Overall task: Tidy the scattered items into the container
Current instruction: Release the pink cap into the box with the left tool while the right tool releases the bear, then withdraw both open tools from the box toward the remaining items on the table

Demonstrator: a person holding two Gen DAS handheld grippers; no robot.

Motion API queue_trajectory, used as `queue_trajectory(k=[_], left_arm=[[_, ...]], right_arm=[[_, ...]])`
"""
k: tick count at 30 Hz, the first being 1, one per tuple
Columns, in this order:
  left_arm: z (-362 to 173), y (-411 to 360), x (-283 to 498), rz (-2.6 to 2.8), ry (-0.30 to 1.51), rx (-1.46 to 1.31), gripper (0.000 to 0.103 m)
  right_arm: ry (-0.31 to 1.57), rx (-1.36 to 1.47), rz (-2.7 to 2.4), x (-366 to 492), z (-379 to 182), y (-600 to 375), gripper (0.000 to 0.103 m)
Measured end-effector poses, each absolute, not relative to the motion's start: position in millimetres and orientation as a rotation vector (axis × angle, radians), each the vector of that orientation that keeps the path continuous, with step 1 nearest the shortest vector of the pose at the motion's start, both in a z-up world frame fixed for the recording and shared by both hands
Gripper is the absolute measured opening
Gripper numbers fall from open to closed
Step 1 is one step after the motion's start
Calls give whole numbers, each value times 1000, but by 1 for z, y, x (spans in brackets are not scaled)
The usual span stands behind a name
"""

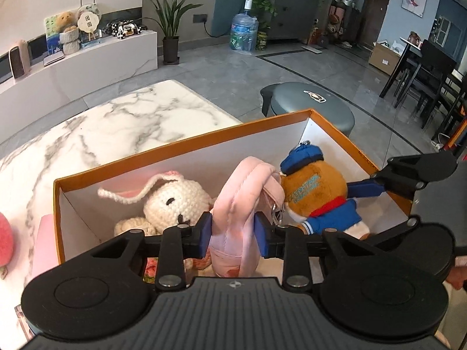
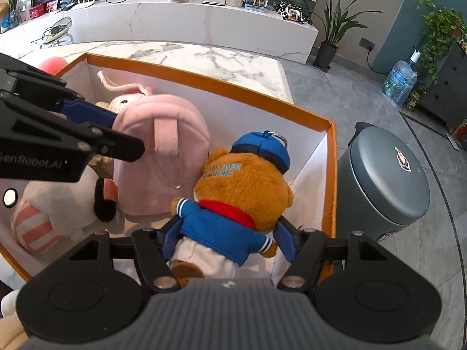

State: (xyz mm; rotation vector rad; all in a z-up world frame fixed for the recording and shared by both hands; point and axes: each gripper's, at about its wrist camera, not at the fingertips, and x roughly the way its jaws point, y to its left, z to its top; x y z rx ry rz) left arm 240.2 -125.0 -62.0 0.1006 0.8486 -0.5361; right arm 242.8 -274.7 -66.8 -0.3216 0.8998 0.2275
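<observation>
An orange box (image 1: 186,141) with white inner walls stands on the marble table (image 1: 111,122); it also shows in the right wrist view (image 2: 204,78). My left gripper (image 1: 233,232) is shut on a small pink plush backpack (image 1: 248,192) and holds it inside the box; the backpack also shows in the right wrist view (image 2: 163,145). My right gripper (image 2: 226,240) is around a brown bear (image 2: 242,186) in blue cap and jacket, inside the box. A white crochet bunny (image 1: 172,201) lies in the box. A white plush with a pink-striped foot (image 2: 52,213) lies at the left.
A pink round plush (image 1: 4,239) lies on the table left of the box. A grey-green stool (image 2: 382,180) stands on the floor right of the box. A white marble TV bench (image 2: 175,26) runs along the far wall.
</observation>
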Motion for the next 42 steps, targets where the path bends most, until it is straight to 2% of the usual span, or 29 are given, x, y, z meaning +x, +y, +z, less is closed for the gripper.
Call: queue_trajectory(k=[8, 10, 11, 12, 15, 22, 42], left_arm=[[-59, -126, 230, -531, 830, 142, 38], [-58, -126, 227, -529, 827, 151, 46], [-57, -125, 226, -528, 824, 150, 58], [-56, -124, 224, -523, 818, 150, 65], [-54, -123, 221, -519, 811, 158, 66], [-46, -118, 212, -516, 796, 152, 66], [-16, -74, 166, -424, 767, 112, 67]], right_arm=[[905, -326, 219, 243, -68, -268, 70], [907, -328, 219, 241, -68, -267, 72], [908, -326, 217, 241, -68, -267, 73], [907, -324, 216, 240, -68, -267, 74], [892, -327, 209, 238, -66, -265, 80], [875, -343, 210, 234, -57, -257, 84], [792, -350, 235, 195, -17, -221, 85]])
